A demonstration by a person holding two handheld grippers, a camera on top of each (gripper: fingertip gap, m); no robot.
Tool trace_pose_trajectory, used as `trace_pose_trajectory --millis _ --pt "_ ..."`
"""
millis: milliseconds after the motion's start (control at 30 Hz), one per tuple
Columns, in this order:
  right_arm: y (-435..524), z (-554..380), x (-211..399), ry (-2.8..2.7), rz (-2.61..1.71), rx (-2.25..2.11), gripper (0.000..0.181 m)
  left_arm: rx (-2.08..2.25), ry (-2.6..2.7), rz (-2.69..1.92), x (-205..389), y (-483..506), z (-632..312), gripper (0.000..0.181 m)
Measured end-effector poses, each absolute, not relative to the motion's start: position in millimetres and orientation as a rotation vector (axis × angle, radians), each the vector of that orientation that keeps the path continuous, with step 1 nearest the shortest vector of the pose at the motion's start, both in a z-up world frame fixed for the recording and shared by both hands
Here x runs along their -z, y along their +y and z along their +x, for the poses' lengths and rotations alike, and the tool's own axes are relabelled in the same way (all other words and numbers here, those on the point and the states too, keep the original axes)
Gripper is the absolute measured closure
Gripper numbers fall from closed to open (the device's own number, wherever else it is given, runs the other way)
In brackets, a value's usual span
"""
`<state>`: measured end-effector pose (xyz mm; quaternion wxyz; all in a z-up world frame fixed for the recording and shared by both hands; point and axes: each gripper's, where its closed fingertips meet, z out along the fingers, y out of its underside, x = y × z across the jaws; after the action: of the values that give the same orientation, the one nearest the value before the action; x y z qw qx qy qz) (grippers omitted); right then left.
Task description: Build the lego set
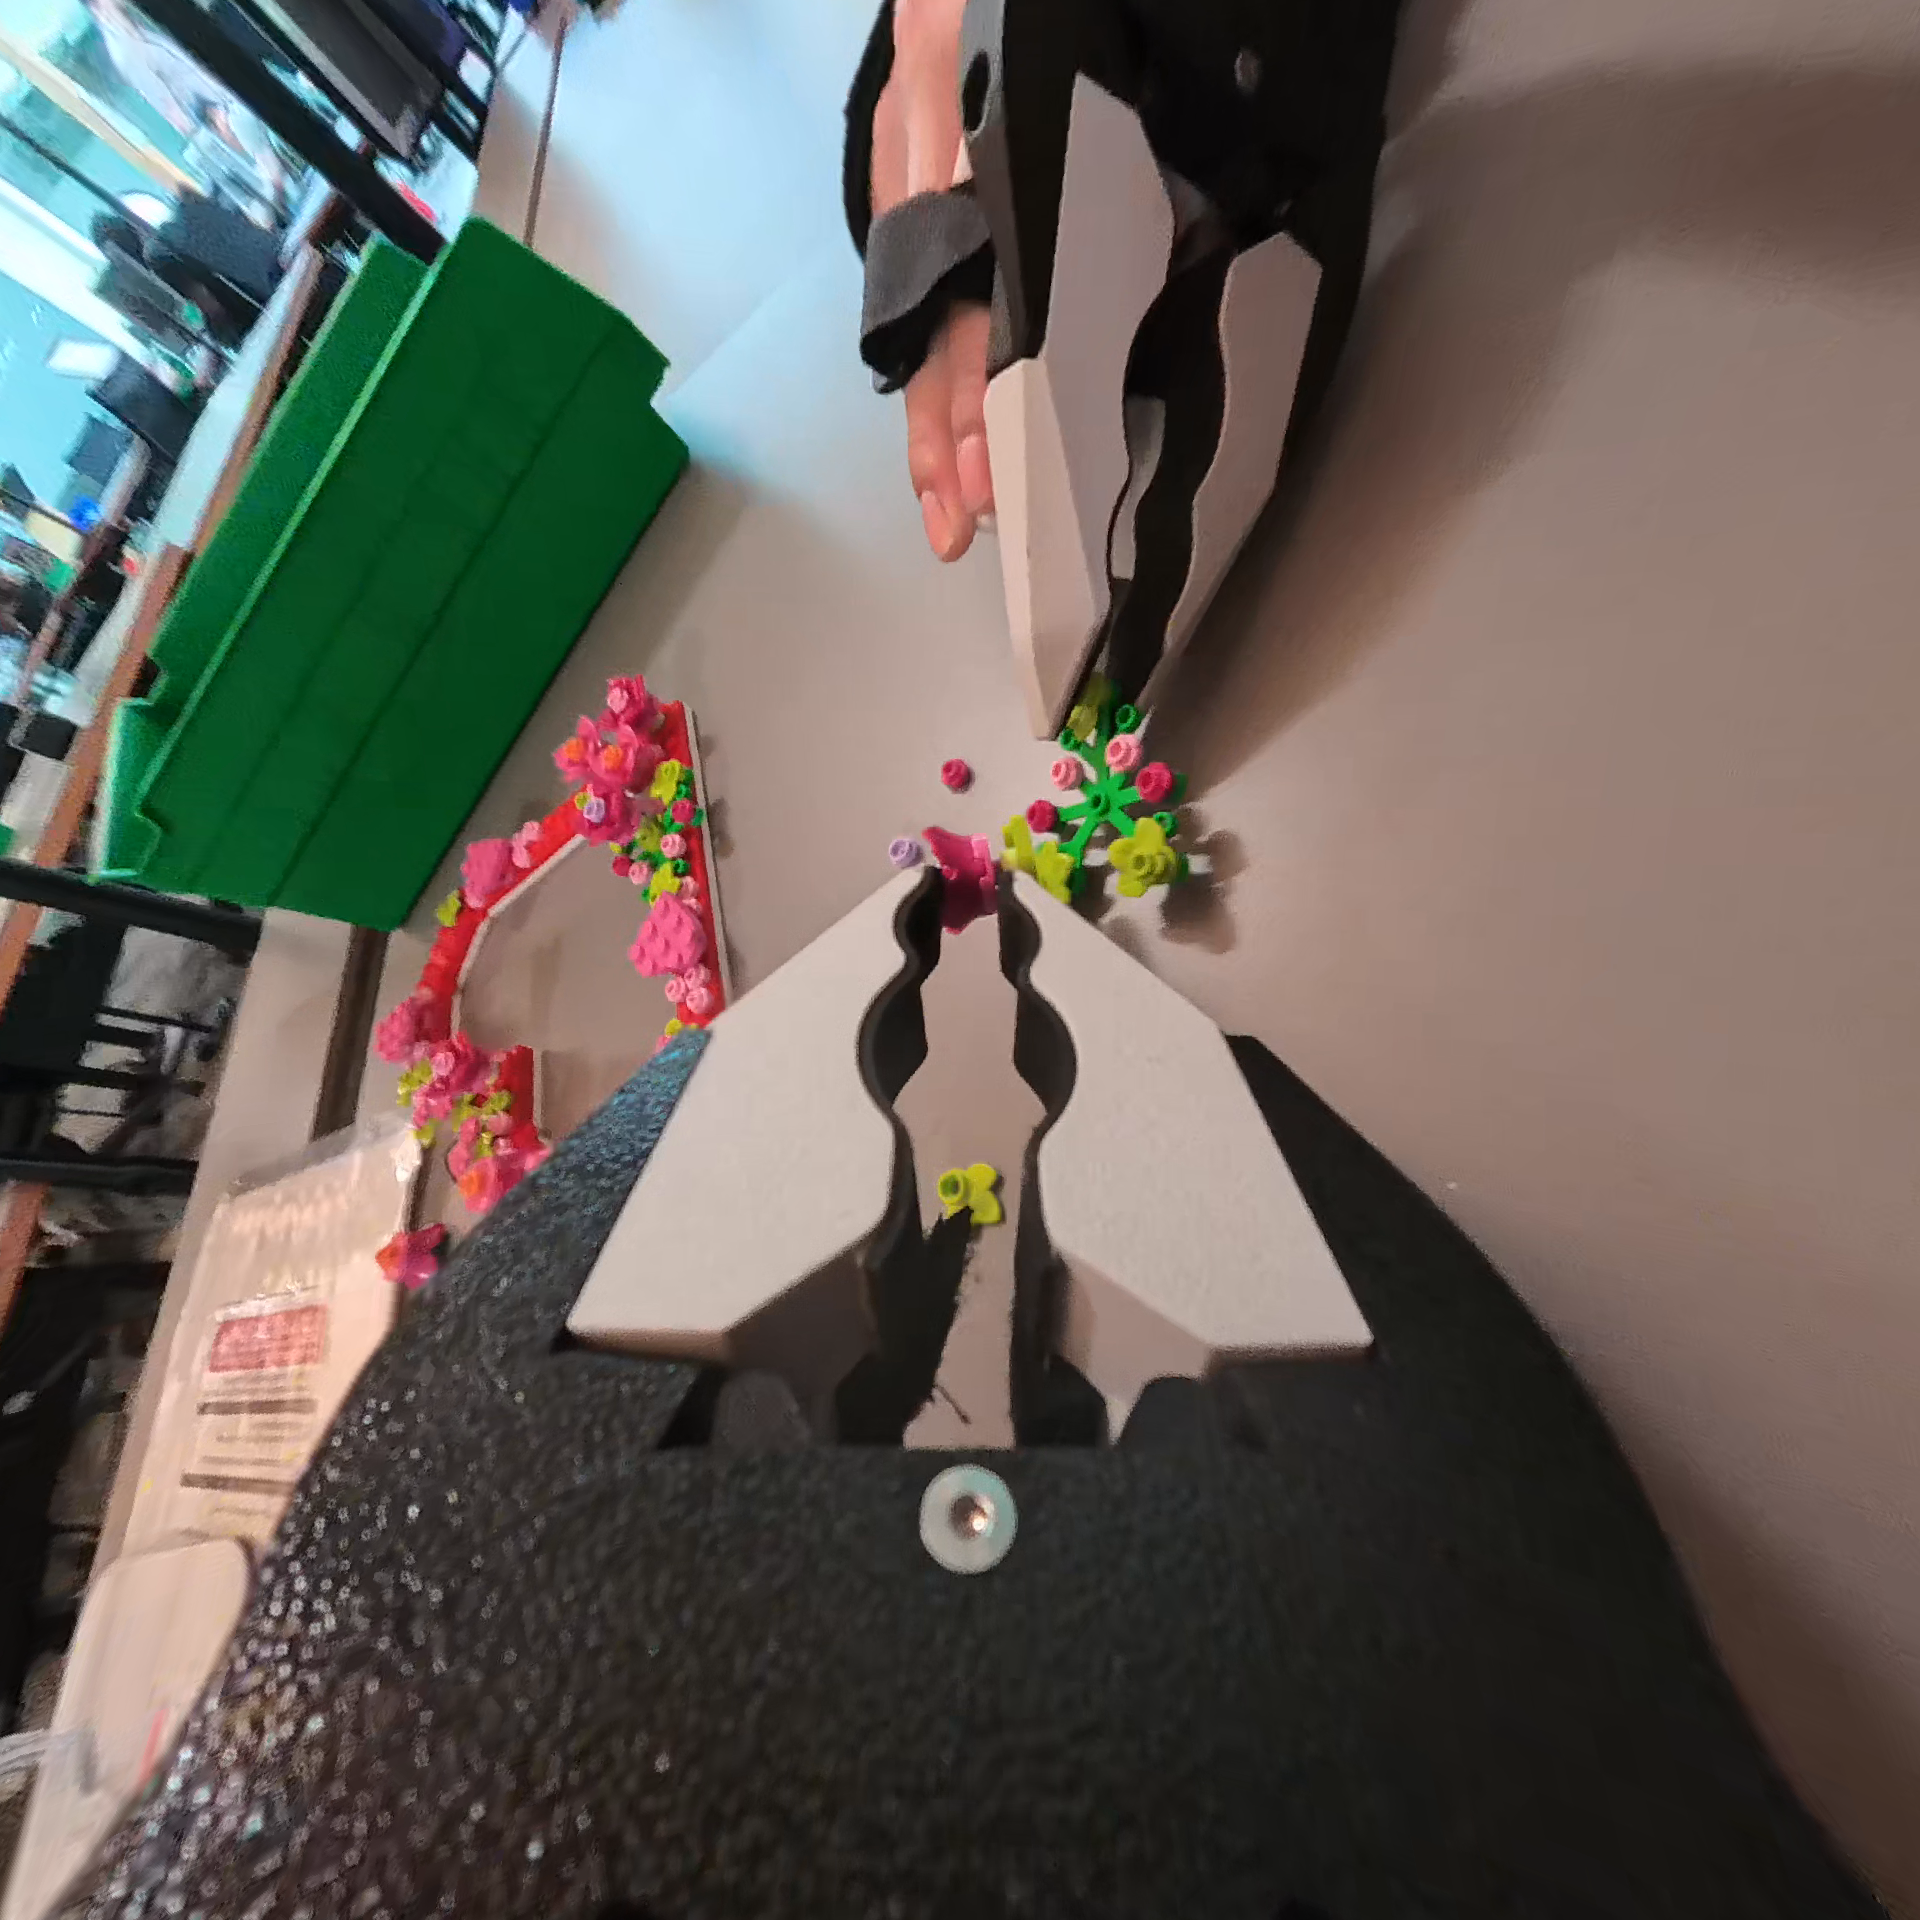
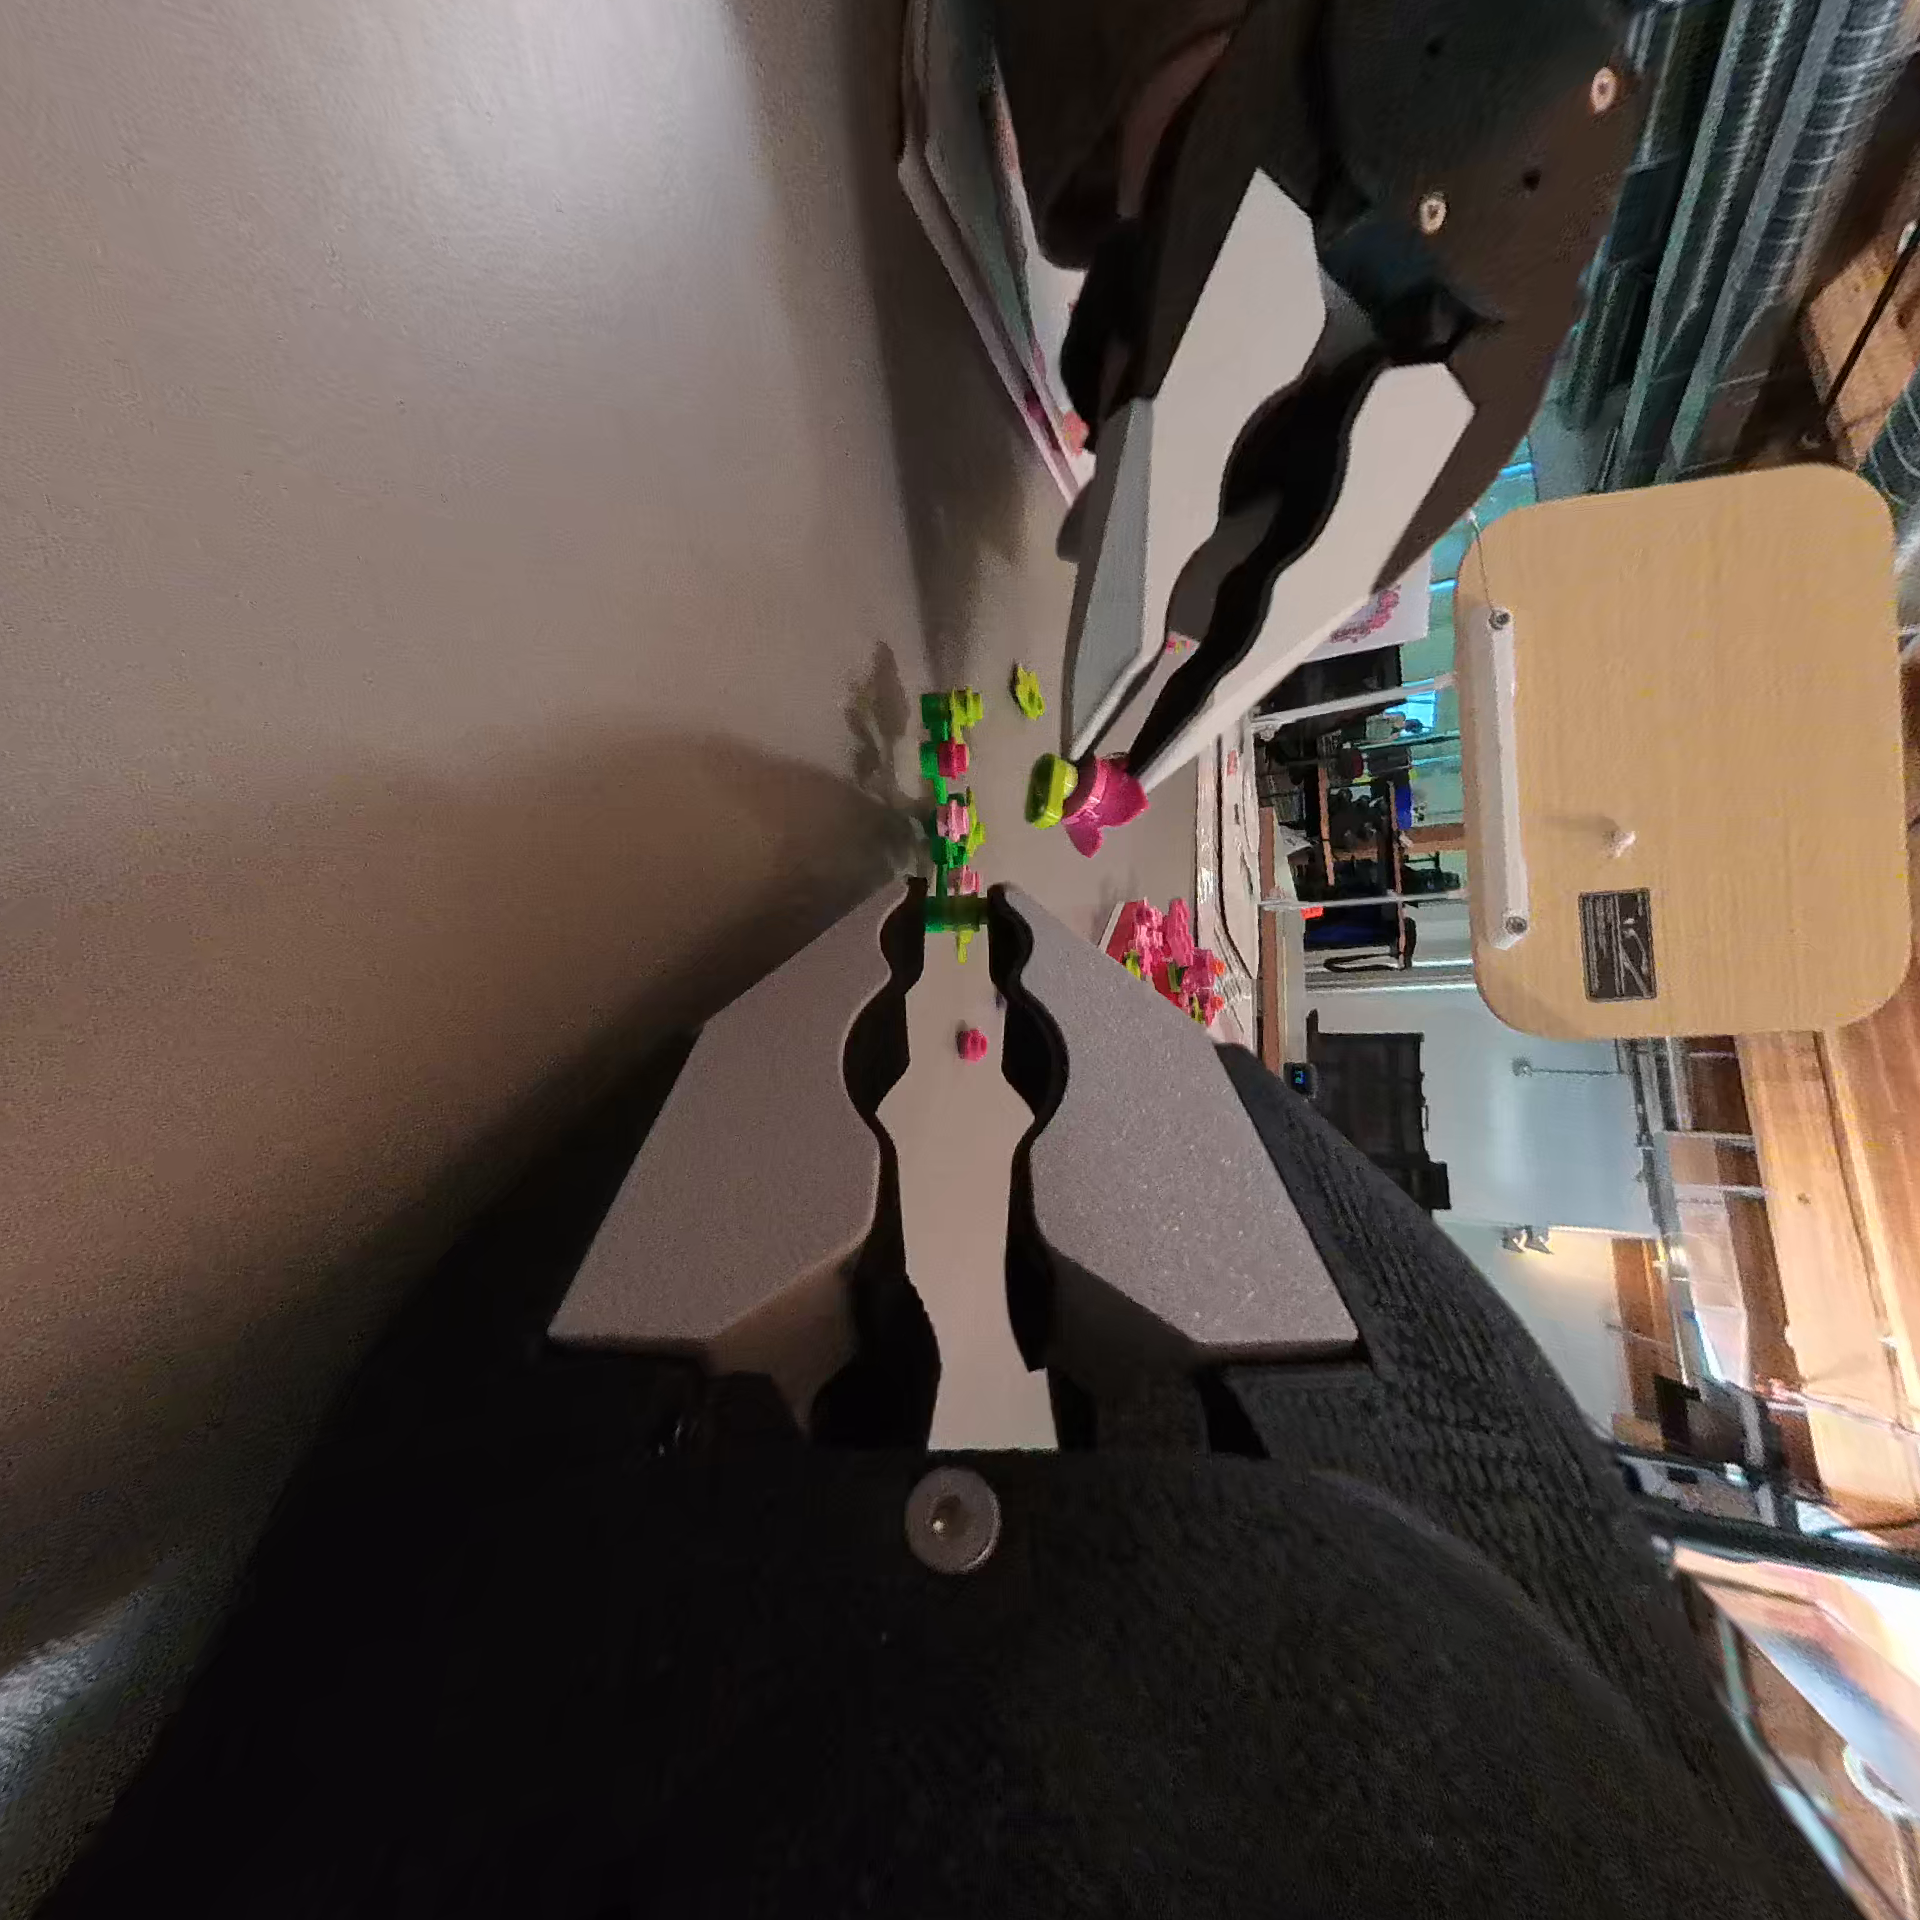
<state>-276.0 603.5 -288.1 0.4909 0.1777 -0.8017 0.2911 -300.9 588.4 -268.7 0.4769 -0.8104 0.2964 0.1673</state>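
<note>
Both grippers clamped: left gripper (image 1: 968,883) on magenta flower (image 1: 961,871), right gripper (image 2: 954,902) on green stem (image 2: 951,914).

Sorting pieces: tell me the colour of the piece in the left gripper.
Magenta piece; left wrist view shows it best.
</note>
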Motion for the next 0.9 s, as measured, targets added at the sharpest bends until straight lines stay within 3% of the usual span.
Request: trace_pose_trajectory --millis 533,900 --pt "602 -278 293 -2.034 0.349 -0.691 0.171 -0.585 0.96 -1.915 281 591 -288 0.172" --pt "605 -278 289 -2.055 0.298 -0.762 0.159 -0.612 1.015 -1.867 282 587 -285 0.173"
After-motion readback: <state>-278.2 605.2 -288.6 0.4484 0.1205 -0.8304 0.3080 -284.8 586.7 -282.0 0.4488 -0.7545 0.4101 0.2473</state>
